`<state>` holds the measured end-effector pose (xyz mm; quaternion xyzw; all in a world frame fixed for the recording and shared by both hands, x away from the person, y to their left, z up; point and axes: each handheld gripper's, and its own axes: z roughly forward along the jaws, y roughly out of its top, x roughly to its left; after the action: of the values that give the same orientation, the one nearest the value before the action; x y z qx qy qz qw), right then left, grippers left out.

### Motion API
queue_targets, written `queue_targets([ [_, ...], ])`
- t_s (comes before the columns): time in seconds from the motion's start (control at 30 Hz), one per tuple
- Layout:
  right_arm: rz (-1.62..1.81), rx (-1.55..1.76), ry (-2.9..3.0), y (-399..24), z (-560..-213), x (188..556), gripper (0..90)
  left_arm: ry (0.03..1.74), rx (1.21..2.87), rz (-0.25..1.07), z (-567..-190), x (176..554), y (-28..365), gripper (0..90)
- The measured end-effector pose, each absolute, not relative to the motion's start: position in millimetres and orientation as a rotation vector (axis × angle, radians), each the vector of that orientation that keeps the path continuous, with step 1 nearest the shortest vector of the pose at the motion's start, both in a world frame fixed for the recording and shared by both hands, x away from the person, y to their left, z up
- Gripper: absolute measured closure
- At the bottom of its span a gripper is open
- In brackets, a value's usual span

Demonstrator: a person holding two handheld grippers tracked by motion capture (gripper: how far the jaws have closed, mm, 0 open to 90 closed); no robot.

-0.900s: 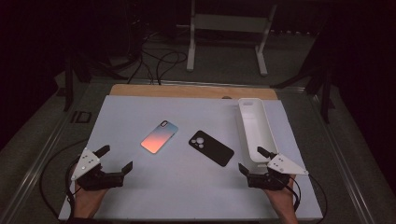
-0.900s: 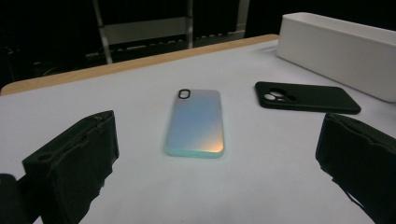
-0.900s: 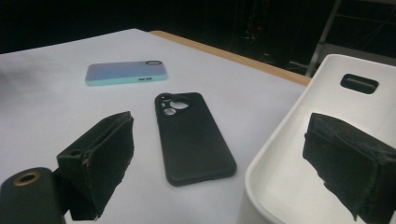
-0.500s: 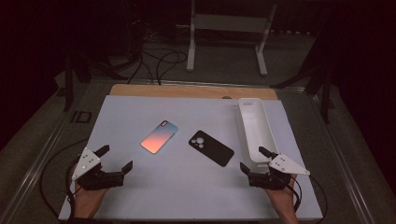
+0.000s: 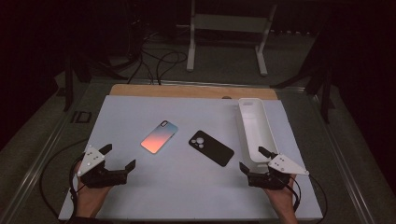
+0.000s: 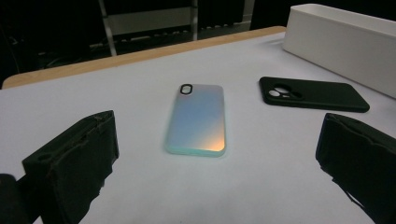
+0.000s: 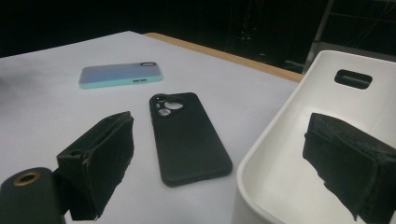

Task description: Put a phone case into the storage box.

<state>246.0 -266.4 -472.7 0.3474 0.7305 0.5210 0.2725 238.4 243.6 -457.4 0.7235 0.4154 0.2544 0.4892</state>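
Note:
An iridescent phone case [image 5: 159, 136] lies back up near the middle of the white mat [image 5: 187, 186]. Just to its right lies a black phone case [image 5: 211, 148], also camera hole up. My left gripper [image 5: 120, 155] rests open at the mat's front left, short of the iridescent case [image 6: 198, 119], with nothing between its jaws. My right gripper [image 5: 252, 158] is open at the front right. One of its jaws stands over the near end of a long white tray [image 5: 256, 126], the other beside the black case [image 7: 187, 135]. It holds nothing.
The tray [image 7: 299, 168] is empty and runs along the mat's right side, with a slot in its far wall. A wooden strip [image 5: 187, 91] edges the mat's far side. Cables and a white stand [image 5: 229, 28] lie on the dark floor beyond.

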Motion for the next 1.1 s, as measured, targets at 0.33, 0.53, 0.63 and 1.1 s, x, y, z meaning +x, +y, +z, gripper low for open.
queue_targets([
  [0.33, 1.404, 0.946, 1.962, -268, -475, 248, 8.8, 0.989, 1.796, 0.623, -447, 249, 236, 0.0],
  [0.53, 1.398, 0.958, 1.969, -268, -477, 250, 8.8, 0.991, 1.801, 0.61, -446, 258, 231, 0.0],
  [0.63, 1.397, 0.957, 1.971, -268, -477, 250, 8.7, 0.991, 1.801, 0.604, -445, 262, 230, 0.0],
  [1.1, 1.392, 0.965, 1.977, -268, -478, 249, 8.7, 1.0, 1.812, 0.583, -443, 285, 225, 0.0],
])
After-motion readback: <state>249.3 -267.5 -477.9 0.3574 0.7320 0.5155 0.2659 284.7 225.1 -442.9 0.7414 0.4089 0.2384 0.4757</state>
